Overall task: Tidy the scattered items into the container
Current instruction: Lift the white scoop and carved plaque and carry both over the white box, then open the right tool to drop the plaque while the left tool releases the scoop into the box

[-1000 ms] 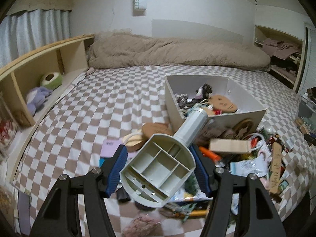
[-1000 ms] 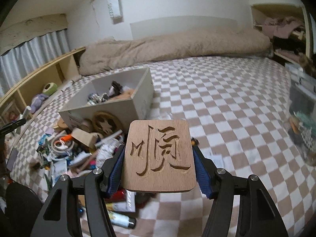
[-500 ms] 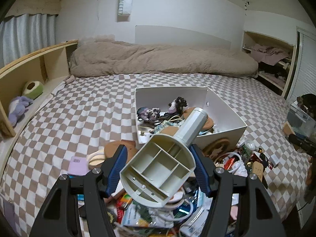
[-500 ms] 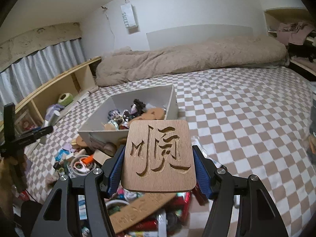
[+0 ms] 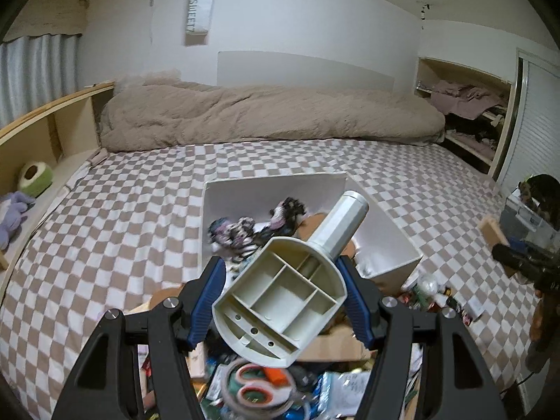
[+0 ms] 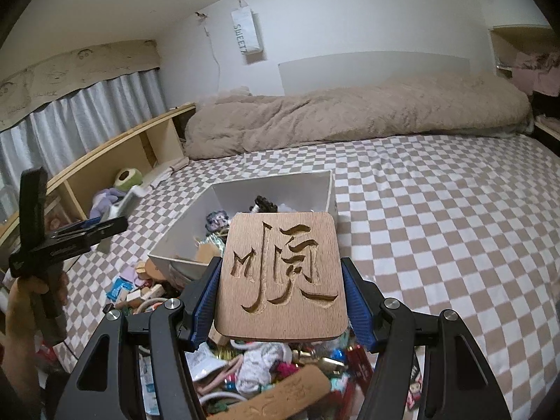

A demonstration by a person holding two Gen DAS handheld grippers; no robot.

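My left gripper is shut on a grey plastic stand with a ribbed underside and a round post pointing toward the white box. The box sits on the checkered bed and holds hair ties and small wooden pieces. My right gripper is shut on a wooden plaque carved with a character, held upright in front of the same white box. Under both grippers lies a heap of scattered items, among them orange-handled scissors. The left gripper shows at the left edge of the right wrist view.
A rolled beige duvet lies across the far end of the bed. A wooden shelf with soft toys runs along the left side. Clothes fill a recess at the right. A long wooden tag lies in the pile.
Both grippers have risen and come closer to the white box, which now sits more central in each view. The stand and the plaque stay gripped as before.
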